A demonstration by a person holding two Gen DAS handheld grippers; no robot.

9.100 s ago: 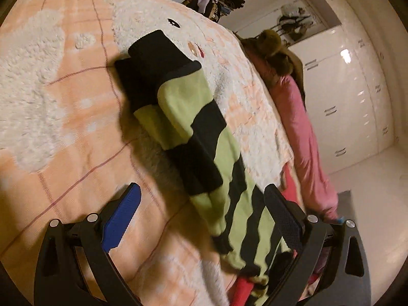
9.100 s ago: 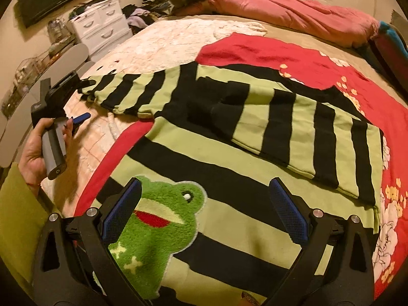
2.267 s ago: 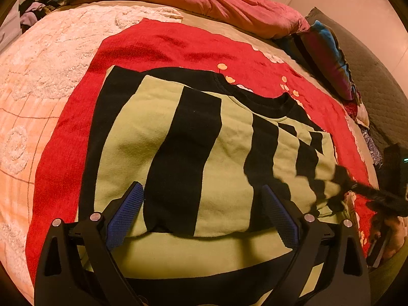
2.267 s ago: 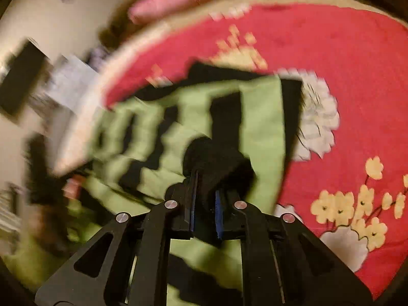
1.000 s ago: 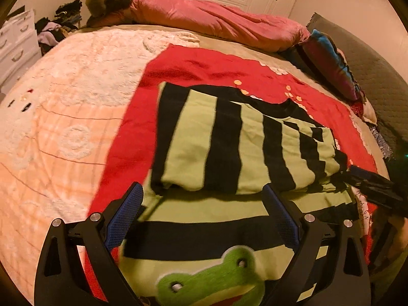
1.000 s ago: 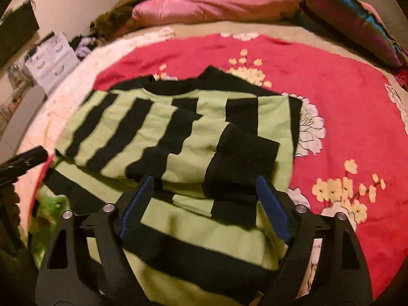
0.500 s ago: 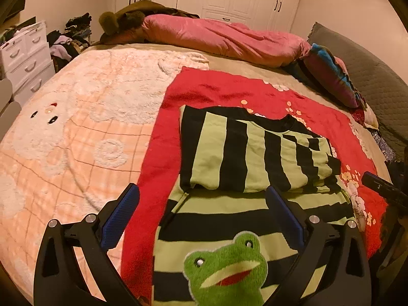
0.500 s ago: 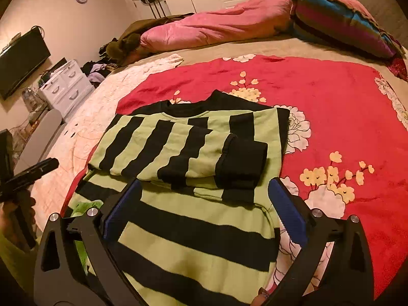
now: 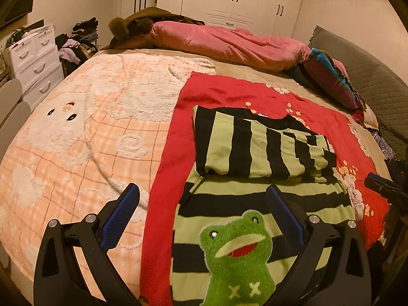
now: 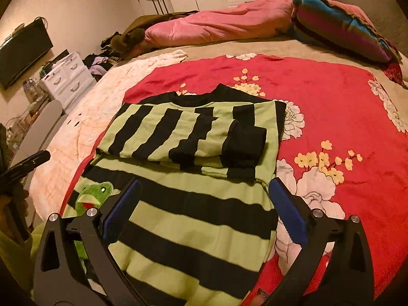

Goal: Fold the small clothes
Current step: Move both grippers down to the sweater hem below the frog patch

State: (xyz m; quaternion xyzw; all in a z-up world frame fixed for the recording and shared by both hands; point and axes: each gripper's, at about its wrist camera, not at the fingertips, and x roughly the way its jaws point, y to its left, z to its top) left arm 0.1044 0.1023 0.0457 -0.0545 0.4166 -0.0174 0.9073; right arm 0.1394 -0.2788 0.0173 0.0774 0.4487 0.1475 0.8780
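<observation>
A green-and-black striped sweater (image 9: 255,199) (image 10: 193,204) with a plush frog patch (image 9: 237,252) (image 10: 94,193) lies flat on a red flowered blanket (image 9: 229,97) (image 10: 331,97). Both sleeves are folded across its upper half, the black cuff (image 10: 244,145) resting on top. My left gripper (image 9: 204,211) hovers open above the sweater's lower left part, nothing between its blue pads. My right gripper (image 10: 204,204) hovers open above the lower right part, also with nothing in it. Each gripper's tip shows at the edge of the other view (image 9: 382,186) (image 10: 28,163).
An orange-and-white plush blanket (image 9: 84,137) covers the bed's left side. A pink duvet (image 9: 229,43) and a striped pillow (image 10: 341,17) lie at the far end. White drawers (image 9: 35,56), clothes piles and wardrobes stand beyond the bed.
Both grippers have risen and pulled back from the sweater, so more of the bed shows. The right gripper, earlier shut on the sleeve cuff, has let it go and opened wide.
</observation>
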